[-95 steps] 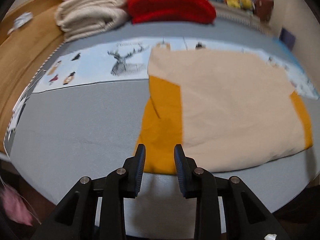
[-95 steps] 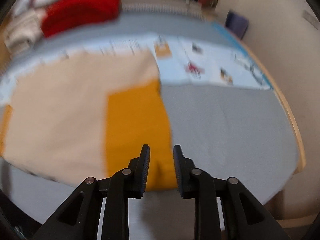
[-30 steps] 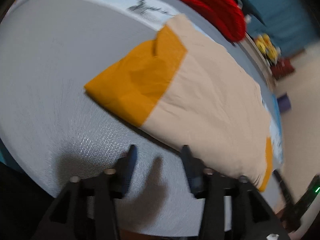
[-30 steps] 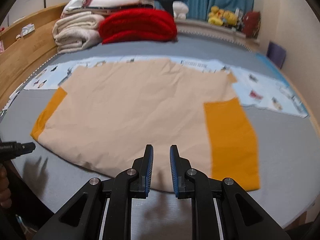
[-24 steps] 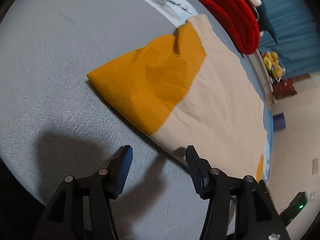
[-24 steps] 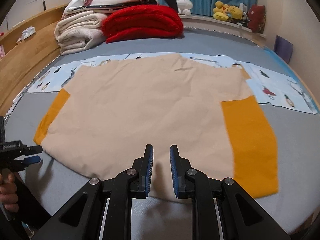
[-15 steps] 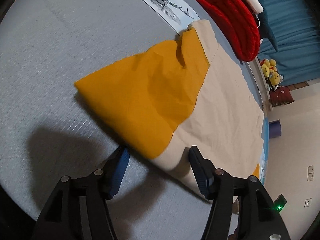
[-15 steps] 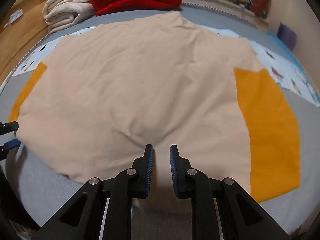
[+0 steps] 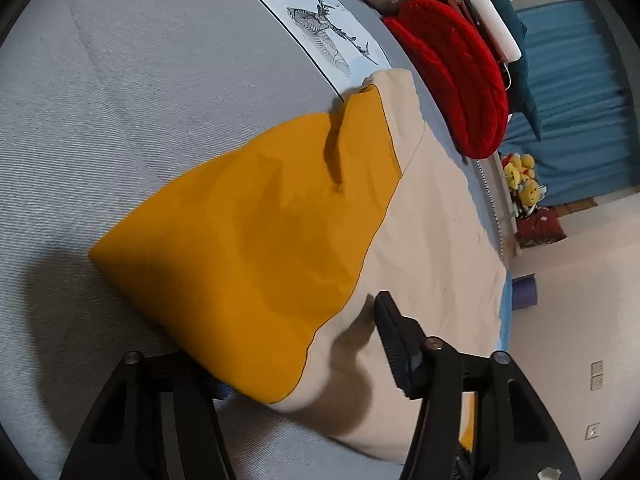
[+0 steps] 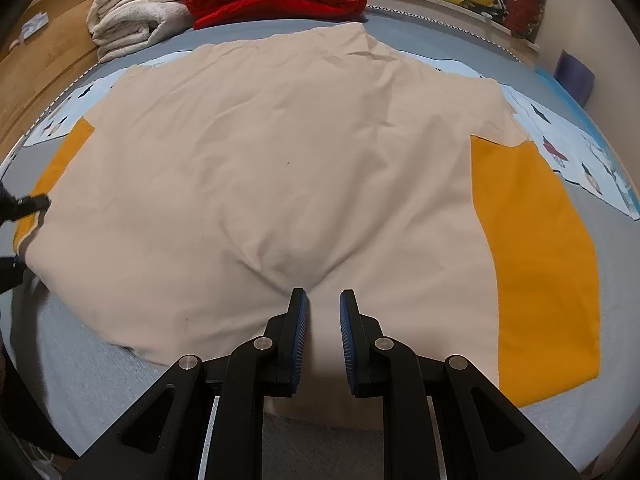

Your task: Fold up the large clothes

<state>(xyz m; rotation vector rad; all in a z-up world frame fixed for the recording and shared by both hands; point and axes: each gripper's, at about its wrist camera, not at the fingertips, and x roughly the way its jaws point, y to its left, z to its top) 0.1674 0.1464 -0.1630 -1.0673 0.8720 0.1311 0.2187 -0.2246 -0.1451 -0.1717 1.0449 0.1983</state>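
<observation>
shirt (image 10: 280, 160) lay flat on the bed (image 9: 120, 80), soft, light. your left gripper (image 9: 296, 360) was closing over the hem at 6 o'clock; right gripper (image 10: 323, 324) narrow, empty, pressing cloth.

wrist views, close, share garment (image 9: 420, 216)

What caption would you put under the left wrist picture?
Left gripper closing its jaws over the orange-and-beige garment's corner on the grey bed.

One shirt (image 10: 280, 152), two claws (image 10: 323, 304)
</observation>
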